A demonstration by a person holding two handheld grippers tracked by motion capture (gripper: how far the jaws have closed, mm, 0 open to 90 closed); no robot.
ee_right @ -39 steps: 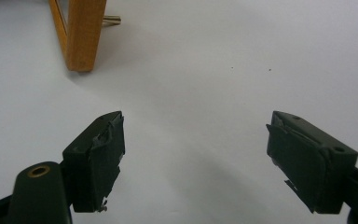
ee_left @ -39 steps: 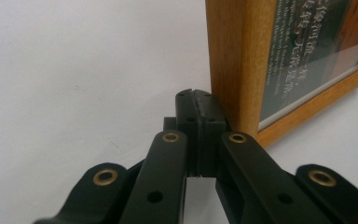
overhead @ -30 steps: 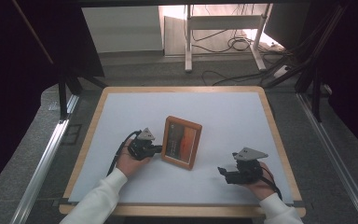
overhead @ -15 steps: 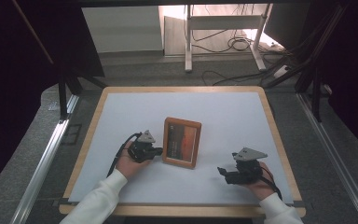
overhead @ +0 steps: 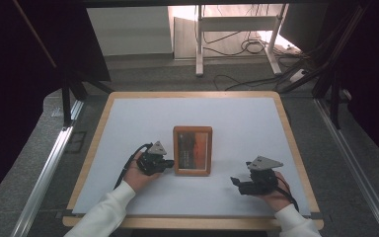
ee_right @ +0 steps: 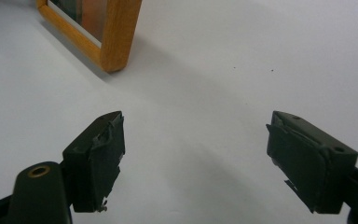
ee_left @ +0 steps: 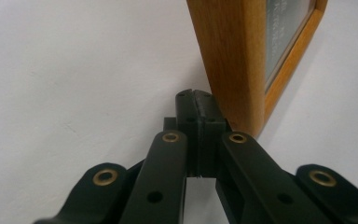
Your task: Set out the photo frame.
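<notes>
A wooden picture frame (overhead: 192,150) with an orange and dark picture lies flat in the middle of the white mat (overhead: 237,118). My left gripper (overhead: 167,163) is shut with nothing between its jaws, and its tip rests against the frame's left side (ee_left: 228,60). In the left gripper view the closed jaws of the left gripper (ee_left: 195,100) meet right at the wood. My right gripper (overhead: 237,182) lies open on the mat to the right and nearer than the frame, apart from it. The right gripper (ee_right: 193,154) holds nothing, and the frame's corner (ee_right: 114,42) lies ahead at upper left.
The mat sits on a wooden table (overhead: 296,148) with a raised rim. Metal rails (overhead: 49,168) run along both sides on the grey floor. A white stand (overhead: 237,34) and cables lie beyond the far edge.
The frame has turned from a tilted position to square with the table as my left gripper pushed on its left side. The right gripper has stayed in place.
</notes>
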